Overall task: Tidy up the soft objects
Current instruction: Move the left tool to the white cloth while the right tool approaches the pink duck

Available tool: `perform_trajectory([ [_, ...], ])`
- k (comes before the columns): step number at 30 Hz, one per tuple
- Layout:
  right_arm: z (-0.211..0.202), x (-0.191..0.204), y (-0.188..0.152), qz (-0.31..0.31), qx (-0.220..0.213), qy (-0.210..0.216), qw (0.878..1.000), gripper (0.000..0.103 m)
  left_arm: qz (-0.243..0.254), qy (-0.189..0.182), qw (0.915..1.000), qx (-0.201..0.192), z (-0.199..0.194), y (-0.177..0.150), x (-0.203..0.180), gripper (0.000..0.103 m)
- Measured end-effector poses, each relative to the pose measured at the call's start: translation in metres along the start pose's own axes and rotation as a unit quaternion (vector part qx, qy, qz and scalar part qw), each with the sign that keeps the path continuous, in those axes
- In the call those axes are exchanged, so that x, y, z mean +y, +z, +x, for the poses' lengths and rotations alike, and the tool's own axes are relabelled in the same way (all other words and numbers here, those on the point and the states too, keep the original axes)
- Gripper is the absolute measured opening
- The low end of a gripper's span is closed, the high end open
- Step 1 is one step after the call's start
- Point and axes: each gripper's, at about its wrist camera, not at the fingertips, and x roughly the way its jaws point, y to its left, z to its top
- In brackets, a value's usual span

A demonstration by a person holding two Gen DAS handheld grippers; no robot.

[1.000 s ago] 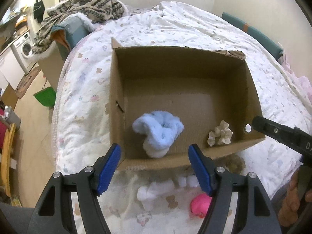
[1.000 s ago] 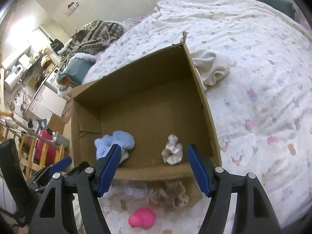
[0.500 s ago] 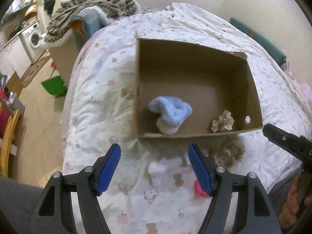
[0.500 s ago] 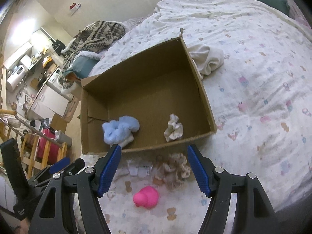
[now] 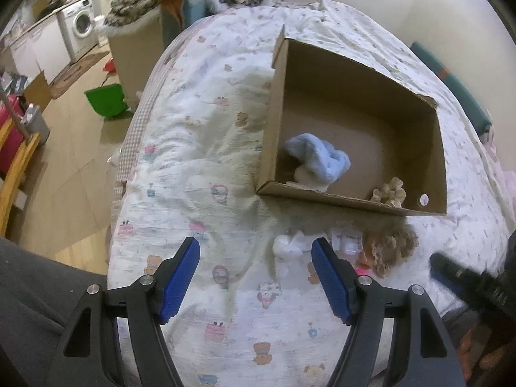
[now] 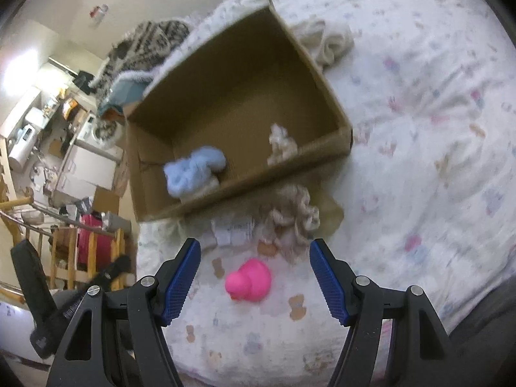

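The bed (image 5: pixel 206 148), under a printed quilt, carries everything. On it sits the open box (image 5: pixel 435 148), at about 1 o'clock in the left view and 12 o'clock in the right view. Inside the box lie a blue sock (image 5: pixel 317 158) near the left wall and a small cream scrunchie (image 5: pixel 388 192) against the near wall.

Still outside, just before the box's near wall, are a beige ruffled scrunchie (image 6: pixel 295 216), a white sock (image 5: pixel 288 246), some small white packets (image 6: pixel 232 232), and nearest the right camera a pink duck (image 6: pixel 248 279).

The left claw (image 5: pixel 254 279) is spread wide and holds nothing; the white sock lies just beyond its tips at 12 o'clock. The right claw (image 6: pixel 254 279) is likewise wide open and empty, with the duck framed between its fingers.

The step in hand looks like picking the next loose item. The right claw probably needs to drop around the duck, close gently, then lift it over the near wall into the box. The right view is blurred, so contact cannot be told.
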Motion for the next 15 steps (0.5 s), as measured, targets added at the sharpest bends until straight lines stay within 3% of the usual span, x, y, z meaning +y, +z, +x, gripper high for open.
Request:
perform_trajectory([
  [7, 0.036, 0.009, -0.008, -0.009, 0.063, 0.002, 0.998, 0.074, -0.023, 0.01, 0.9996, 0.013, 0.008, 0.0, 0.01, 0.069],
  [15, 0.084, 0.027, -0.015, -0.051, 0.129, -0.031, 0.99, 0.074, -0.041, 0.02, 0.9987, 0.024, 0.014, -0.002, 0.021, 0.069],
])
